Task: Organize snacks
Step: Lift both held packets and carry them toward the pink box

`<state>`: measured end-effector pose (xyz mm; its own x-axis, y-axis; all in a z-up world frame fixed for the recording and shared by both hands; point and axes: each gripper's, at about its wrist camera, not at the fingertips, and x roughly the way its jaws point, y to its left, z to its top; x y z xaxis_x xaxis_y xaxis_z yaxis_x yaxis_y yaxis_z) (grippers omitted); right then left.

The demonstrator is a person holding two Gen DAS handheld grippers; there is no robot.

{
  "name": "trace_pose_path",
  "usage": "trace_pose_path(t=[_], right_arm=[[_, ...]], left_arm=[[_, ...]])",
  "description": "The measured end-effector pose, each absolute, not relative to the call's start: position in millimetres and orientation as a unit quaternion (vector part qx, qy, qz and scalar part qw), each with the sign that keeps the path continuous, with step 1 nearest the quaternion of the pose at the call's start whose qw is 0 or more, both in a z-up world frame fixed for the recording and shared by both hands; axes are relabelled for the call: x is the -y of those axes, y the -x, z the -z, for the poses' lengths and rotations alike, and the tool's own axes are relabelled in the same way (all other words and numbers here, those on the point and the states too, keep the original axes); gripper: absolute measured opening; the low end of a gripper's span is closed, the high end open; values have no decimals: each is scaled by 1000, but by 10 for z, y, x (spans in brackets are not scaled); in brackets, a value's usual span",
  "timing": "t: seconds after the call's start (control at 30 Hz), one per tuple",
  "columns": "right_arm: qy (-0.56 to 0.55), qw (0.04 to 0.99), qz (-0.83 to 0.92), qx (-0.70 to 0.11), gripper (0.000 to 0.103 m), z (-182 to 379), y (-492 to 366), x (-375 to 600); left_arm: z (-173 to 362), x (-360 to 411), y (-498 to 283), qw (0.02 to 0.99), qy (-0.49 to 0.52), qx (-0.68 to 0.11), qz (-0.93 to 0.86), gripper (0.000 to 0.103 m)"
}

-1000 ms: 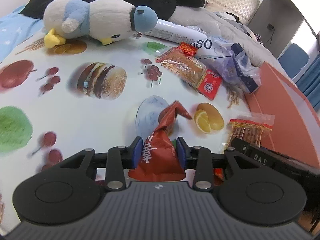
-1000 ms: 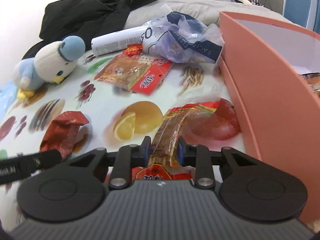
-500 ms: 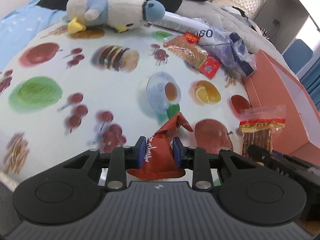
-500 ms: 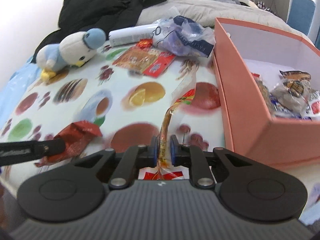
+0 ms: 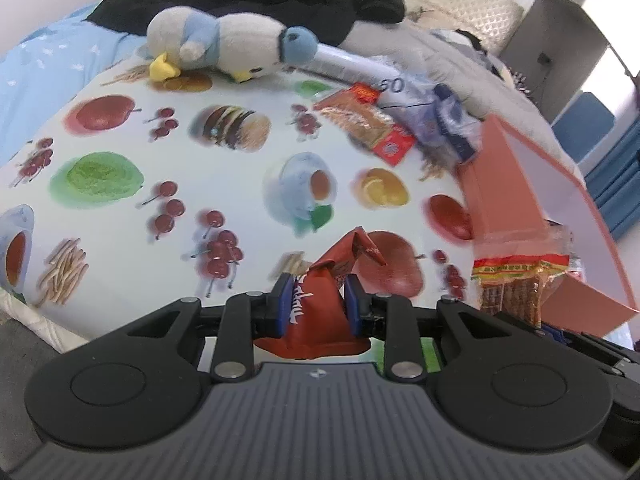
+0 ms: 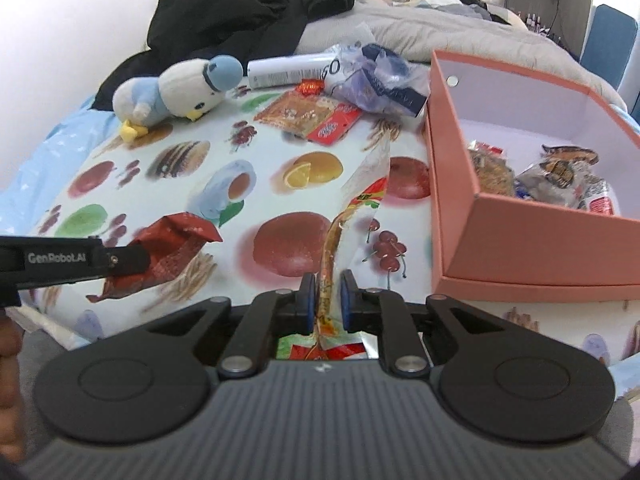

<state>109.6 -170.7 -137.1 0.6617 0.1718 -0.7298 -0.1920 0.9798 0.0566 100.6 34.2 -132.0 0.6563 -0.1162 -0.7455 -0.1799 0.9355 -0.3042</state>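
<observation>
- Left gripper [image 5: 316, 300]: blue pads squeezed onto a crumpled red snack packet [image 5: 320, 304], which hangs clear above the food-print cloth [image 5: 120, 208]. Jaws have just been closing, packet between them.
- Right gripper [image 6: 325, 300]: nipped onto a clear packet of brown snack sticks [image 6: 348, 224], seen edge-on, lifted off the cloth. Jaws closed further within the last sec too, then held.
- Step in hand, as I read it: carry both packets over to the salmon-pink box [image 6: 452, 200] on the right and drop them in.
- To do it well: keep both grips firm; both wrappers are thin and slippery. Clear the box's near wall before lowering, since the stick packet is long and could snag the rim. Release over the bare white floor at the far end, not on top of the wrapped snacks [image 6: 560, 180] already in it. Prob. go right hand first so the grippers don't crowd.
- Right view only: box interior w/ its contents, and the left tool from the side, packet in its tip.
- Left view only: stick packet face-on beside the box wall, red-yellow header visible; box interior mostly hidden.
- Both views: one flat orange-red packet [image 6: 308, 116] left on the far cloth, near the plush bird [image 5: 224, 44] and blue plastic bag [image 6: 380, 80].
</observation>
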Motion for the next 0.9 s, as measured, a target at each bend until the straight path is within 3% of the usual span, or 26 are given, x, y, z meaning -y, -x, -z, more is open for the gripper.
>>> trace_pose_path(t=[0.9], right_arm=[[-34,947,-41,-317,16,399,-328,2378]], left_arm=[[179,471,-535,913,182,-352,94,31]])
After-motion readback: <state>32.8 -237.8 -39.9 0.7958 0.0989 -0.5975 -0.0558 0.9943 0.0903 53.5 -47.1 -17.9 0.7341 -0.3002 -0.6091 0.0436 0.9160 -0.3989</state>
